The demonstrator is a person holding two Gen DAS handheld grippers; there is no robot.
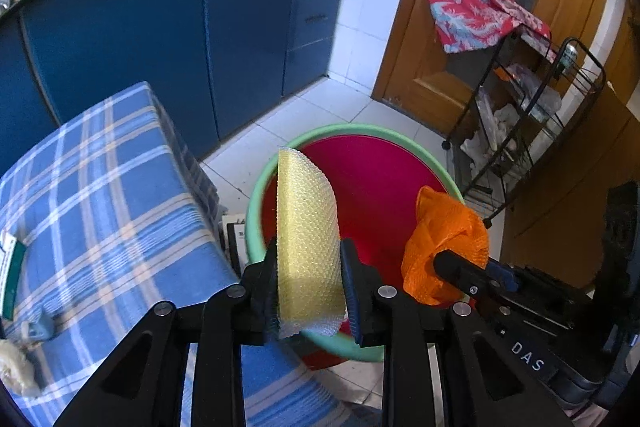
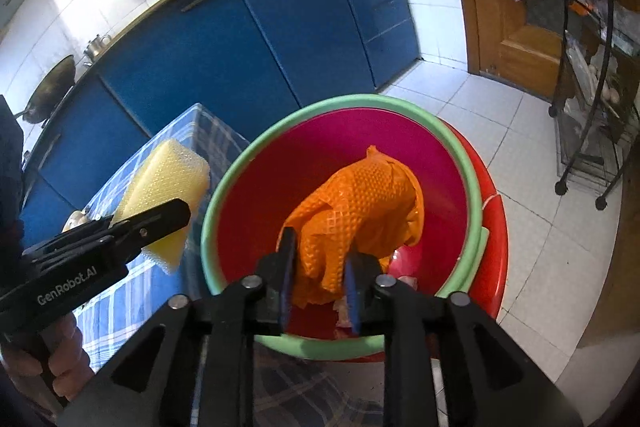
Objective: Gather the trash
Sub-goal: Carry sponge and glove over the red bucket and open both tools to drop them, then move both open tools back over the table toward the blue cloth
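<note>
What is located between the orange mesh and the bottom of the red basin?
Only air: in the right wrist view, the orange mesh hangs clamped in the right gripper above the red basin.

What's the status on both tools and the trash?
Left tool shut on yellow bubble-wrap sheet, near the basin's rim. Right tool shut on crumpled orange textured wrap, over red plastic basin with green rim. Nothing blocking the drop.

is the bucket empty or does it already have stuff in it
Not empty: pale scraps lie at the bucket bottom, under the orange net held by the right gripper.
</note>
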